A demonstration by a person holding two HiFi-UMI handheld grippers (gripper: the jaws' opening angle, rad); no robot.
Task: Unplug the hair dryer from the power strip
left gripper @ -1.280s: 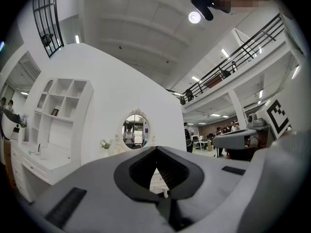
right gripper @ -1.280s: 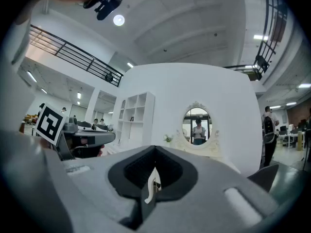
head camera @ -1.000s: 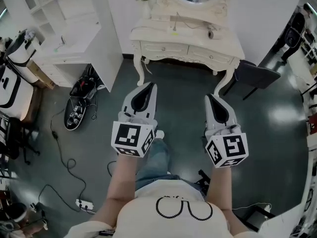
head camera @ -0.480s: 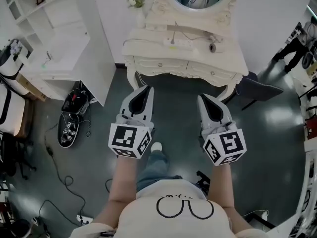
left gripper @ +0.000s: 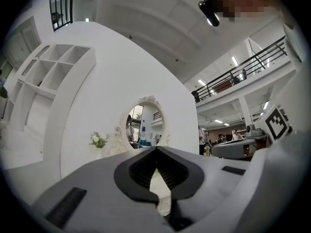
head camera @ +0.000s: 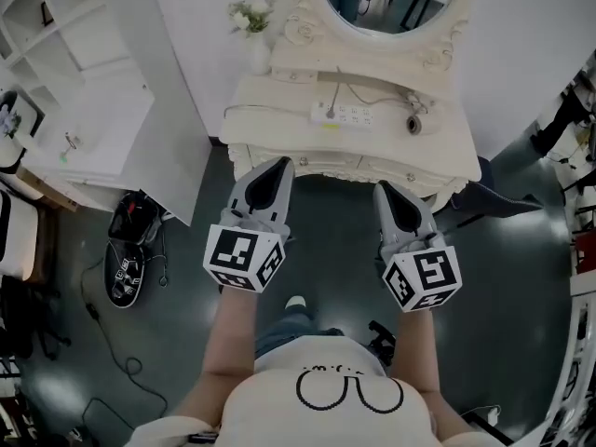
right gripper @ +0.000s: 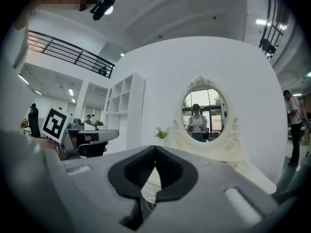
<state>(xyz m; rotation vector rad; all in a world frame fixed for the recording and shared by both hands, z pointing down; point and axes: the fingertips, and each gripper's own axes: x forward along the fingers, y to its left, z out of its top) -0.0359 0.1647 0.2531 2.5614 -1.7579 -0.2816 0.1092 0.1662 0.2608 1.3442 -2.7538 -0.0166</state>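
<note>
A white power strip [head camera: 343, 114] lies on the cream dressing table [head camera: 279, 142], with one plug [head camera: 330, 113] in its left end. A thin cord runs from that plug to a small round-nosed hair dryer [head camera: 413, 124] at the table's right. My left gripper [head camera: 278, 166] is shut and empty, just short of the table's front edge. My right gripper [head camera: 383, 190] is likewise shut and empty, level with it. In the left gripper view the closed jaws [left gripper: 156, 149] point at the oval mirror [left gripper: 144, 123]. The right gripper view shows its closed jaws [right gripper: 155, 148] below the mirror [right gripper: 204, 113].
A vase of white flowers [head camera: 250, 21] stands at the table's back left. A white shelf unit [head camera: 88, 82] fills the left side. A dark chair [head camera: 498, 198] sits to the right of the table. A black bag [head camera: 126, 250] and cables lie on the floor at left.
The dressing table has come nearer and now lies just ahead of both grippers, as the person walked toward it. Both grippers stayed shut and side by side.
</note>
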